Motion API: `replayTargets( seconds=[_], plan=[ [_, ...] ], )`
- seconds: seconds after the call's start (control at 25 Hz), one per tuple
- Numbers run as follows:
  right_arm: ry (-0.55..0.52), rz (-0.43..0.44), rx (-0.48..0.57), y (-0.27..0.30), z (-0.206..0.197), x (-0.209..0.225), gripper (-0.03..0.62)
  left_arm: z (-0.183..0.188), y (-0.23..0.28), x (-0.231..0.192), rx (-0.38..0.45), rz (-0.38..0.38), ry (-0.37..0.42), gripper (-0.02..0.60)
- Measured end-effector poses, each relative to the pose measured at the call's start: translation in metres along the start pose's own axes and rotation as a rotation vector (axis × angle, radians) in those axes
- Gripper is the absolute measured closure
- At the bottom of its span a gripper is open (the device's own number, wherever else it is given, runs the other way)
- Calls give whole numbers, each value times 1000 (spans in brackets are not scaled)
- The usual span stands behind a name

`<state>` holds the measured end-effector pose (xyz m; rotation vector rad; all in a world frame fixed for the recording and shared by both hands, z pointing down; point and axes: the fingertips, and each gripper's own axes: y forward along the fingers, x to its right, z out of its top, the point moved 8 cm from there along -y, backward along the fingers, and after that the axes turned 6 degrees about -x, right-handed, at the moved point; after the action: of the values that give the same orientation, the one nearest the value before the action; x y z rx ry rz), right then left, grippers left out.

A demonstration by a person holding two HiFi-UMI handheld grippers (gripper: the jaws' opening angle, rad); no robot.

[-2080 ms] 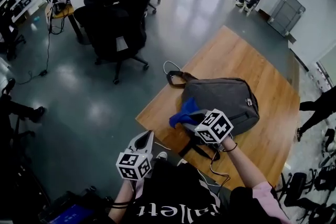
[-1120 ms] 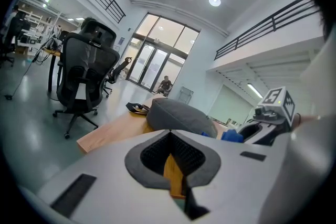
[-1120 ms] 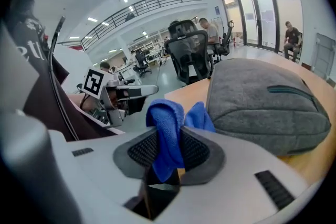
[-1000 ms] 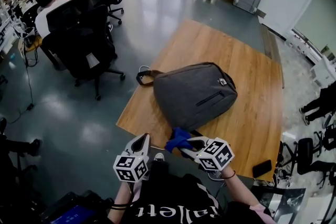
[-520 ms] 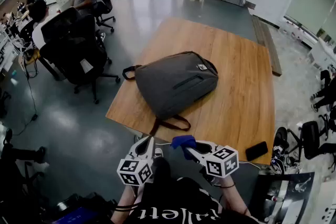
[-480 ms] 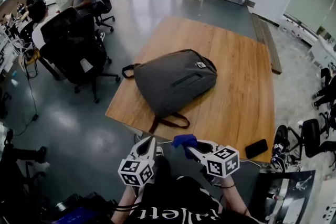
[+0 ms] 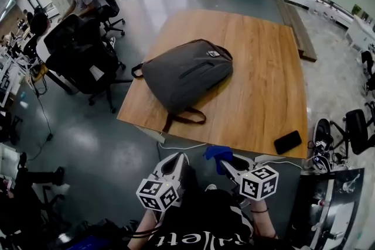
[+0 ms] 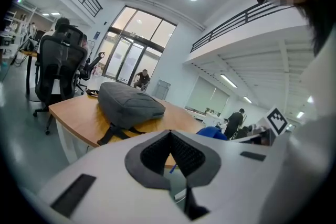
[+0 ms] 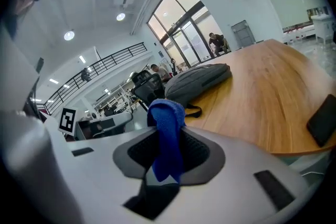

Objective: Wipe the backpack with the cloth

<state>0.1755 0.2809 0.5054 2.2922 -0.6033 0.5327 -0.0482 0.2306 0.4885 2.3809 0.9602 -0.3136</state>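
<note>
A grey backpack (image 7: 186, 73) lies flat on the left part of the wooden table (image 7: 258, 85), its straps hanging toward the near edge. In the gripper views the backpack (image 8: 128, 103) (image 9: 199, 83) sits well ahead of both grippers. My right gripper (image 7: 227, 162) is off the table, near its front edge, shut on a blue cloth (image 7: 218, 153) that sticks up between the jaws (image 9: 167, 136). My left gripper (image 7: 177, 161) hangs beside it, shut with nothing in it (image 8: 170, 153).
A black phone (image 7: 287, 141) lies at the table's near right corner. Black office chairs (image 7: 79, 55) and seated people stand left of the table. Cables trail on the floor below the near edge. More chairs sit at the right (image 7: 357, 129).
I have stepped back from the table: the right gripper with the blue cloth came off the backpack and now sits below the table's near edge. The left gripper stayed low.
</note>
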Motion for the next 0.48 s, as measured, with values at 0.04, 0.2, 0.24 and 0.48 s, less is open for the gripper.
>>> replayTargets(
  seconds=[0.04, 0.2, 0.24, 0.48],
  plan=[
    [10, -6, 8, -4, -3, 1, 490, 3, 0, 4, 1, -6, 14, 583],
    [22, -26, 48, -20, -6, 1, 490, 17, 4, 24, 13, -46, 74, 583],
    [22, -30, 61, -24, -5, 1, 490, 20, 6, 29, 17, -56, 87, 583],
    [24, -48, 94, -39, -8, 3, 490, 15, 17, 55, -11, -109, 138, 583]
  ],
)
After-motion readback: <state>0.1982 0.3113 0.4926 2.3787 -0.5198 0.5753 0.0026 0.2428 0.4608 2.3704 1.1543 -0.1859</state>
